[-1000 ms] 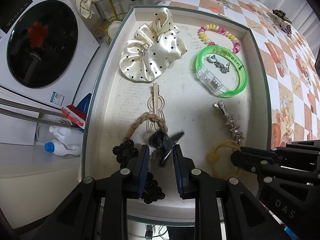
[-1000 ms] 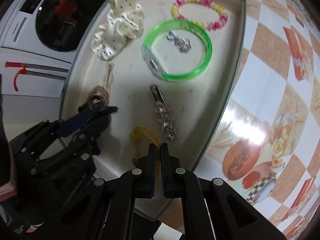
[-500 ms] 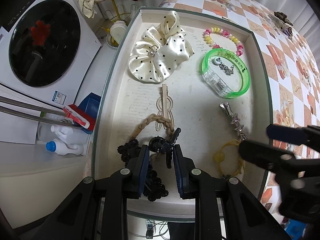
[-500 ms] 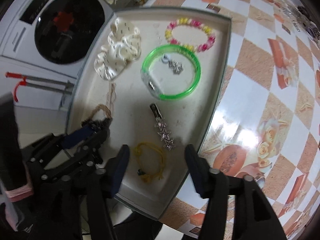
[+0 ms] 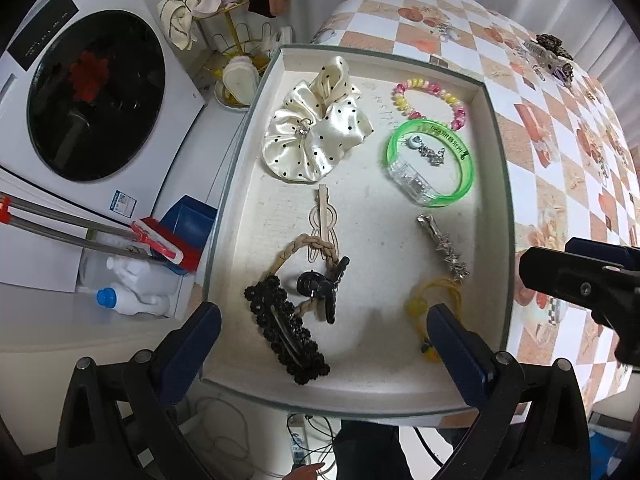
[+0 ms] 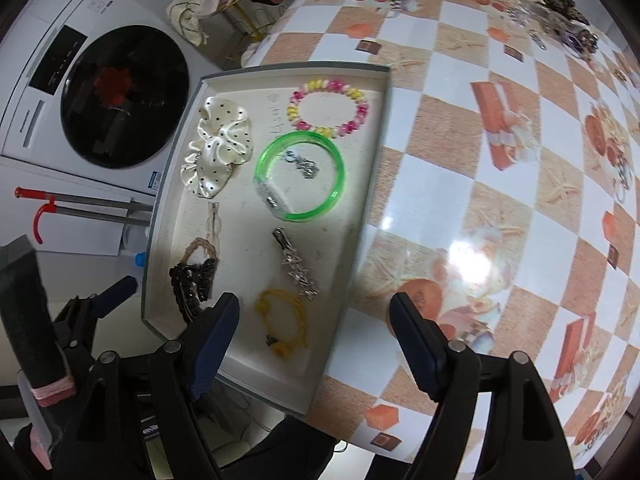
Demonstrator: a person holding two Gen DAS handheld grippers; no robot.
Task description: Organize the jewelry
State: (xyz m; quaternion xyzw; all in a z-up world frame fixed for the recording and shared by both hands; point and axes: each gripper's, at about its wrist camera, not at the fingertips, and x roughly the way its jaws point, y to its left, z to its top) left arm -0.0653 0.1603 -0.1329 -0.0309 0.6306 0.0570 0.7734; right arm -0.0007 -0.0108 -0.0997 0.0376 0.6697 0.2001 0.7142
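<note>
Both hand-held grippers spread apart, empty, over tray (image 5: 224,216) near edge. Next: fetch loose jewelry pile (image 6: 560,16) far right on worktop (image 6: 460,168); approach low, pinch one piece.

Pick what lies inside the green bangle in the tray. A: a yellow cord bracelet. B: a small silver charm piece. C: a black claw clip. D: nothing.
B: a small silver charm piece lies on the tray floor, ringed by the green bangle.

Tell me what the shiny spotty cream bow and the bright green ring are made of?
The cream black-dotted scrunchie looks like satin fabric: soft gathered folds with a glossy sheen. The bright green bangle looks like see-through plastic: light glows through it, and one section is clear.
</note>
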